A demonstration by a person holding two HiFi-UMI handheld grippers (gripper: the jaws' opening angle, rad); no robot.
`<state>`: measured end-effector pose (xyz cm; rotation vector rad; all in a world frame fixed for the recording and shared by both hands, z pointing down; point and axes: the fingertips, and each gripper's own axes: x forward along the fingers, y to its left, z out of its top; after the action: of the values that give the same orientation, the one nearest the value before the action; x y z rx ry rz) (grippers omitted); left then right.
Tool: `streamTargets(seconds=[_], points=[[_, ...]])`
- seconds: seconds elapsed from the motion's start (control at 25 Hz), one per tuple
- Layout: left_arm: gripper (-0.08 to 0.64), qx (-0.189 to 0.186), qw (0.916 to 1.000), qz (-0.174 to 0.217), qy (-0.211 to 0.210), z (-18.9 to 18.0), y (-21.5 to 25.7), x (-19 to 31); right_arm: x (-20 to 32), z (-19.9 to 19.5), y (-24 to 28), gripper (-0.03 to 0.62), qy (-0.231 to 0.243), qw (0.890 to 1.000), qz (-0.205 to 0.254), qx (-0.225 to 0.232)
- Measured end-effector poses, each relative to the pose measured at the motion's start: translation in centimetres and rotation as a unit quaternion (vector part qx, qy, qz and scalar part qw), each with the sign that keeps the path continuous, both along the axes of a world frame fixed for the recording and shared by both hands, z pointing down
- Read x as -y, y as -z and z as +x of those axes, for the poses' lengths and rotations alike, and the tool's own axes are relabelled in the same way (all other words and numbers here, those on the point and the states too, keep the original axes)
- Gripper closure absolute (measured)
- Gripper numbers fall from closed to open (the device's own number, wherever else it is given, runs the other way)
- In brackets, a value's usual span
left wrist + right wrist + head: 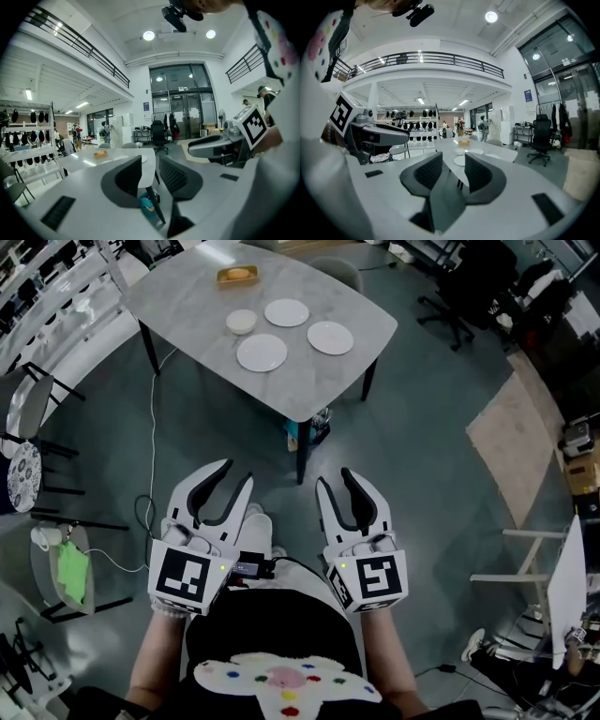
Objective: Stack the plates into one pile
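Looking down, the head view shows three white plates (262, 352) lying apart, unstacked, on the grey bench (187, 296) beside a small bowl (241, 322), well ahead of both claws. The left claw (235, 474) and right claw (337, 478) hover side by side over the floor (422, 474), each with jaws parted and nothing between them. Only the right gripper view catches the plates past its jaws; the left gripper view shows mostly the bench's edge.
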<state>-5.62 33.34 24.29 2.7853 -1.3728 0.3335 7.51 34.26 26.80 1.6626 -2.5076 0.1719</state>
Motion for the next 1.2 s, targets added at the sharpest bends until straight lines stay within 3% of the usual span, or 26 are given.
streamTargets(seconds=[0.28, 0.48, 0.68, 1.2], points=[[0.443, -0.002, 1.0000, -0.008, 0.002, -0.2, -1.0, 1.2, 0.9, -0.2, -1.1, 0.457, 0.000, 1.000, -0.009, 0.001], [0.445, 0.004, 0.9994, -0.028, -0.020, 0.1, -2.6, 2.9, 2.5, 0.1, -1.9, 0.459, -0.008, 1.000, -0.017, -0.006], [0.445, -0.017, 0.9986, -0.041, -0.028, 0.2, -2.8, 6.3, 5.9, 0.2, -1.6, 0.459, -0.018, 1.000, -0.015, -0.010], [0.448, -0.024, 0.9986, -0.040, -0.025, -1.0, -2.4, 17.6, 16.5, -1.5, -1.7, 0.462, -0.015, 0.999, -0.032, -0.018]])
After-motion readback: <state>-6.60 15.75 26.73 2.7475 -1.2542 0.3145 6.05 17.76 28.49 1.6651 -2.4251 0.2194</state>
